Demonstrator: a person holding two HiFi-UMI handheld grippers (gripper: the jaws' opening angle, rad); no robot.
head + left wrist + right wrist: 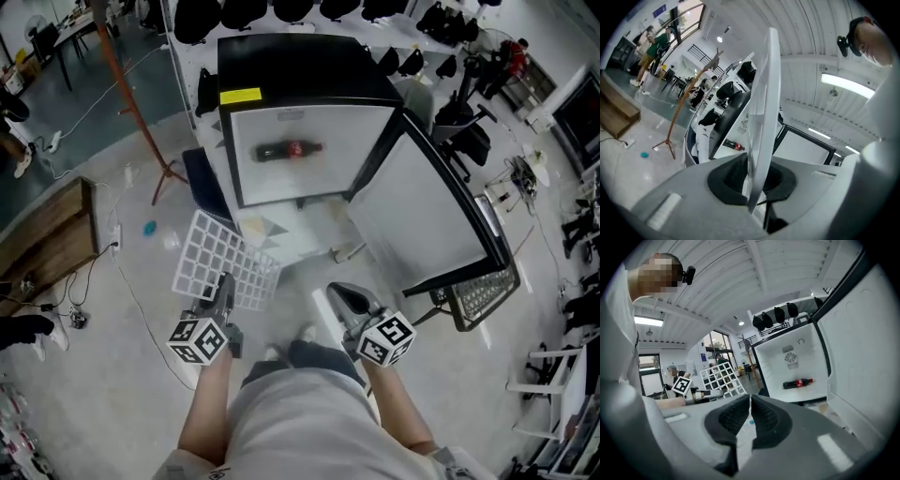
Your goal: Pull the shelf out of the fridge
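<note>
The white grid shelf (220, 258) is out of the fridge (300, 122) and hangs over the floor at the left. My left gripper (223, 292) is shut on its near edge. In the left gripper view the shelf (763, 108) stands edge-on between the dark pads (729, 178). My right gripper (343, 298) is beside it at the right, shut and empty, its pads (766, 416) meeting. From the right gripper view I see the shelf (722, 378) at the left and the open fridge (790, 364). A cola bottle (289, 150) lies inside.
The fridge door (427, 220) stands wide open to the right, with a wire rack (486, 295) by its foot. A wooden box (52, 234) sits at the left, a reddish stand (141, 122) behind it. Cables and a small teal object (150, 228) lie on the floor.
</note>
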